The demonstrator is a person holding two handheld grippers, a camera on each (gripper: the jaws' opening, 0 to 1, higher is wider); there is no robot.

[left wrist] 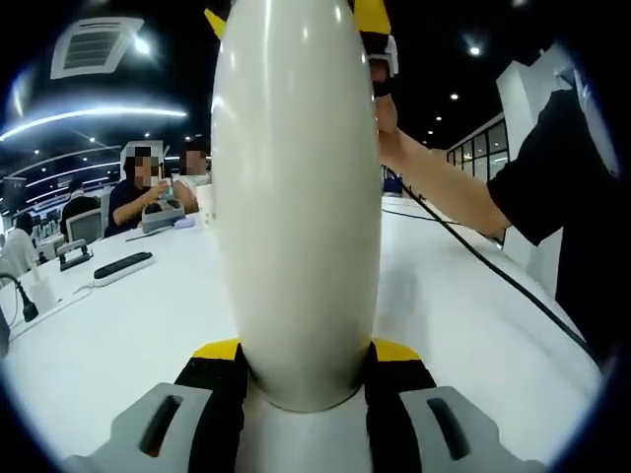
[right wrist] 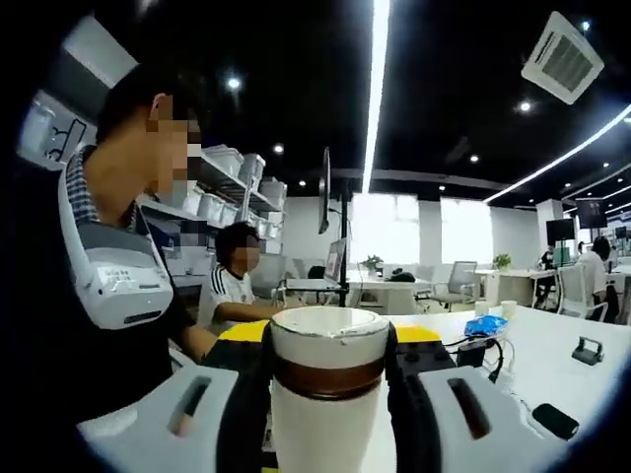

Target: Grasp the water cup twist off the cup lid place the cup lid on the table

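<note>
The water cup (left wrist: 296, 197) is a tall white body rising straight up between my left gripper's (left wrist: 306, 351) yellow-tipped jaws, which are shut on its lower part. At its far end the right gripper's yellow jaw tips (left wrist: 373, 18) close in on the top, with a person's hand (left wrist: 386, 113) behind them. In the right gripper view the cup's top end, the cup lid (right wrist: 327, 340), is a white rim over a brown band. My right gripper (right wrist: 328, 335) is shut on it from both sides. I cannot tell whether the lid has come loose from the body.
The cup is held above a long white table (left wrist: 118, 335). On it lie a black power strip (left wrist: 122, 265), a black cable (left wrist: 493, 266), a dark phone (right wrist: 555, 421) and a blue object (right wrist: 485, 324). People sit at the far end and beside me.
</note>
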